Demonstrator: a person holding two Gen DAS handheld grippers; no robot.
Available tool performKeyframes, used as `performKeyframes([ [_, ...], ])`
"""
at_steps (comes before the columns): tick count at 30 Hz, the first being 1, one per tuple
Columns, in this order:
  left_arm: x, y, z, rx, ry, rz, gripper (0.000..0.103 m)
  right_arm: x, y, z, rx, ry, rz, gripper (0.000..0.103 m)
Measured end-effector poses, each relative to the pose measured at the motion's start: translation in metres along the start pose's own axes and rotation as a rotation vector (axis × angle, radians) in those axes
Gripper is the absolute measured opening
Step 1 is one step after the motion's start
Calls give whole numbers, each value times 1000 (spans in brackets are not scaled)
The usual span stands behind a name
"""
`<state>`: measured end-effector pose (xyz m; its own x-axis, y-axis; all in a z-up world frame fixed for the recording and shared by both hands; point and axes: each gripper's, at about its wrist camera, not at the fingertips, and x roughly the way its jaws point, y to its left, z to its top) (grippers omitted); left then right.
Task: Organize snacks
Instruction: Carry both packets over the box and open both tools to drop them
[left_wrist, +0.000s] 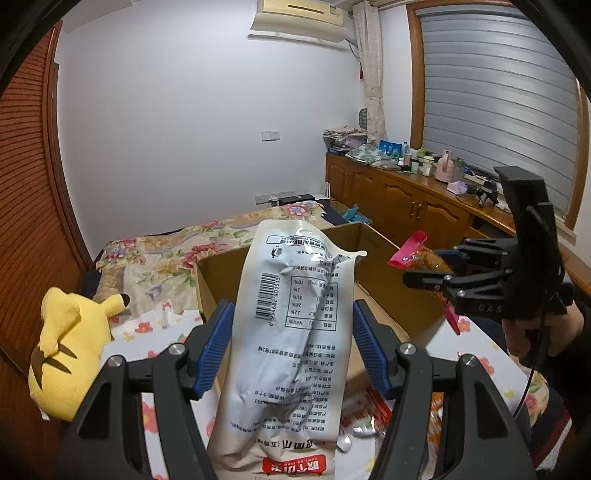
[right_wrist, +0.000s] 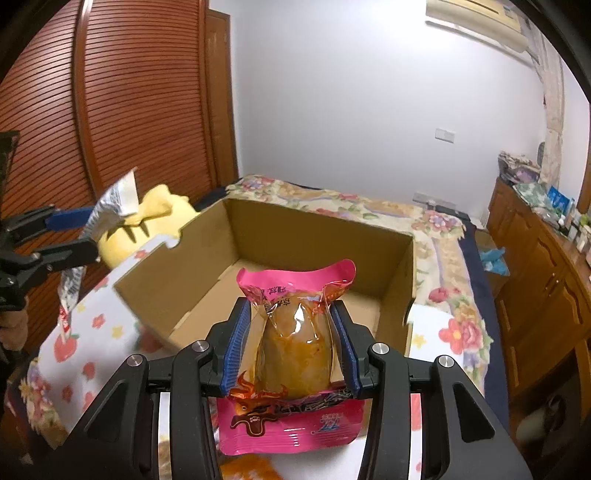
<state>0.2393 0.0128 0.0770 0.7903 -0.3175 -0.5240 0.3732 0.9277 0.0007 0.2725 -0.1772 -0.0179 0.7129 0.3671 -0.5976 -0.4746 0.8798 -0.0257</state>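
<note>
My left gripper (left_wrist: 293, 339) is shut on a white and grey snack packet (left_wrist: 291, 332) with a barcode, held up in front of an open cardboard box (left_wrist: 373, 254). My right gripper (right_wrist: 291, 343) is shut on a pink snack bag (right_wrist: 295, 354) with orange contents, held just before the near wall of the box (right_wrist: 321, 236). The box looks bare inside. Each gripper shows in the other's view: the right one (left_wrist: 436, 275) with the pink bag (left_wrist: 410, 251), the left one (right_wrist: 77, 236) with the white packet (right_wrist: 110, 206).
The box stands on a bed with a floral sheet (right_wrist: 439, 229). A yellow plush toy (left_wrist: 70, 350) lies left of the box. More snack packets (left_wrist: 365, 413) lie on the cloth below my grippers. A wooden cabinet (left_wrist: 406, 199) with clutter runs along the right wall.
</note>
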Motion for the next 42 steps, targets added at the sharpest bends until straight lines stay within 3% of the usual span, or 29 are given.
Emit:
performKeyframes([
  [16,61,7,17,-1,50,8,64,47,-28,-7,29,45,-75,45],
  [23,84,4,14,6,81,3,65,52,-31,-18,40,81,-54,47],
  [30,100,1,12,6,110,15,65,55,-35,-24,52,114,-48,47],
  [34,105,-1,16,9,117,21,65,48,-33,-23,55,99,-41,58],
  [40,106,-3,16,8,127,25,67,34,-27,-23,58,77,-22,59],
  [42,103,-4,18,14,115,37,72,29,-25,-23,58,69,-15,60],
])
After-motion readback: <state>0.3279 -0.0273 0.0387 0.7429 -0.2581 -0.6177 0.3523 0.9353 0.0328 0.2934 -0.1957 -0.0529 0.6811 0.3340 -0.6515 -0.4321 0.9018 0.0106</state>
